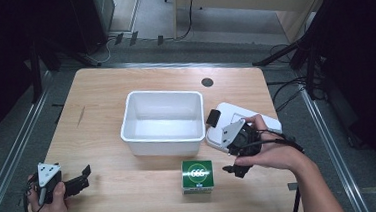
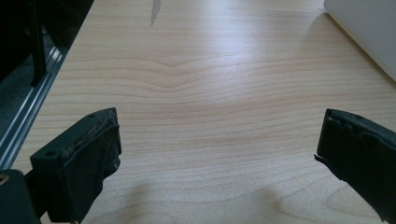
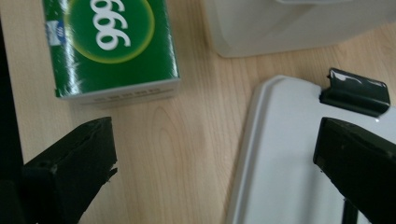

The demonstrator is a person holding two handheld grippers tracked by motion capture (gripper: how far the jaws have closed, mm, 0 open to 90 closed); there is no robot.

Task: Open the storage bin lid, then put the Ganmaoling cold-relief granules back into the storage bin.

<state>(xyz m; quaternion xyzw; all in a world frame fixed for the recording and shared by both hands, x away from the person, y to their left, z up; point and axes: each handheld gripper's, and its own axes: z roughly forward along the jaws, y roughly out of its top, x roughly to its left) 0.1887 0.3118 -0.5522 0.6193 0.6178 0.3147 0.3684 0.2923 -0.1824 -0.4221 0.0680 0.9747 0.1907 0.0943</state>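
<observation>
Palm-down, the right tool (image 1: 226,151) hovers, jaws apart and empty, between the green box (image 1: 197,176), seemingly lying flat lengthwise toward the tub (image 1: 162,122), and the white lid (image 1: 262,122)

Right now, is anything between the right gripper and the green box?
Nothing visible. The right gripper is open, with the green box just to its left on bare table. The white lid lies under and behind the gripper, and the white bin stands farther back, neither between them.
</observation>
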